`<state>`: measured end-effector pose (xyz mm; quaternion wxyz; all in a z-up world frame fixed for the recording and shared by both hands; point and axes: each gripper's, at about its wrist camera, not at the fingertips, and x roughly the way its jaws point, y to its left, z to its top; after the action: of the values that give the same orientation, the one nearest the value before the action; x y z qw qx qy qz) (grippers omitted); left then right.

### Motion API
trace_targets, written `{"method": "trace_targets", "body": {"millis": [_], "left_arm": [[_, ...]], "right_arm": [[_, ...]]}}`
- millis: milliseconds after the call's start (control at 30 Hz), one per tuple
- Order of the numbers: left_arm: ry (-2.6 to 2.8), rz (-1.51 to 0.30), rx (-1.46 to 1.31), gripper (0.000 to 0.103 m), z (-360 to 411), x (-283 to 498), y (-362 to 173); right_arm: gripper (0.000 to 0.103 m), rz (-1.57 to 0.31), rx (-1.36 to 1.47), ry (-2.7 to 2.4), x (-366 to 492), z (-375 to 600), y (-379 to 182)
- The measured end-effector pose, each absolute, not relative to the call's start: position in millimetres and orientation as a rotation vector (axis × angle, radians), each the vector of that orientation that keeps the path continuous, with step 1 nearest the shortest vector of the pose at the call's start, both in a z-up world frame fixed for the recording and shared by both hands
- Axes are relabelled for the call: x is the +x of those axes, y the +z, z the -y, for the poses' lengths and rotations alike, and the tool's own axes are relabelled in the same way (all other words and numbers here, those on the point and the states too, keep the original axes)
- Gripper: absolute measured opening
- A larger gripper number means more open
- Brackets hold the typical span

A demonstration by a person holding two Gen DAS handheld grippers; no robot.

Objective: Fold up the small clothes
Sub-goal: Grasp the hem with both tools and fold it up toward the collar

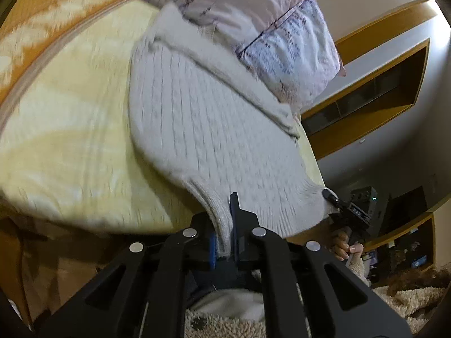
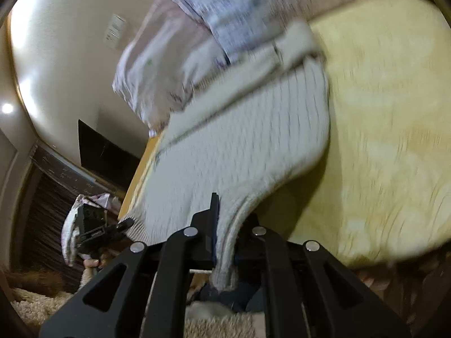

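A white cable-knit sweater [image 1: 203, 118] lies spread on a yellow blanket [image 1: 70, 112], its far end tucked against a pillow. In the left wrist view my left gripper [image 1: 225, 225] is shut on the ribbed hem at the near corner, with cloth pinched between the blue pads. The right gripper [image 1: 331, 197] holds the hem's other corner at the bed's edge. In the right wrist view the same sweater [image 2: 239, 146] runs away from my right gripper [image 2: 228, 225], which is shut on the ribbed edge. The left gripper [image 2: 124, 224] grips the far corner at lower left. Both views are motion-blurred.
A pale patterned pillow [image 1: 282, 28] sits at the head of the bed, also seen as the pillow [image 2: 197, 42]. Wooden wall shelves [image 1: 380, 84] lie beyond the bed. A person's hand [image 1: 346, 248] grips the right tool; fleece clothing fills the bottom of both views.
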<state>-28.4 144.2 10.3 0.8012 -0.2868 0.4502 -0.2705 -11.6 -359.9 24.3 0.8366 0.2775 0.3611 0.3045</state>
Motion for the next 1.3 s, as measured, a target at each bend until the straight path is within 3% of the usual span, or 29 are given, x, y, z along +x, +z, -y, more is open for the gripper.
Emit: {"method": "trace_targets", "body": {"millis": [367,800,933,1300], "left_arm": [[-0.456,-0.721,-0.589,0.006,-173.5,39.8,66.7],[-0.411,-0.627,-0.473,0.006,-150.6,158.5,113.0],[-0.386,-0.644,-0.471,0.006,-142.1,202.0,102.1],[-0.318,-0.837,-0.583,0.006,-136.6,276.8,12.9]], "right_arm": [[0.007,-0.445,0.307,0.461,15.6,352.1,91.9],[0.007,-0.347,0.246,0.349,105.1,333.5,125.7],[0.007,-0.374,0.270,0.317,137.4,332.7,117.2],[0.007,-0.712,0.459,0.217,252.1,338.1,34.8]]}}
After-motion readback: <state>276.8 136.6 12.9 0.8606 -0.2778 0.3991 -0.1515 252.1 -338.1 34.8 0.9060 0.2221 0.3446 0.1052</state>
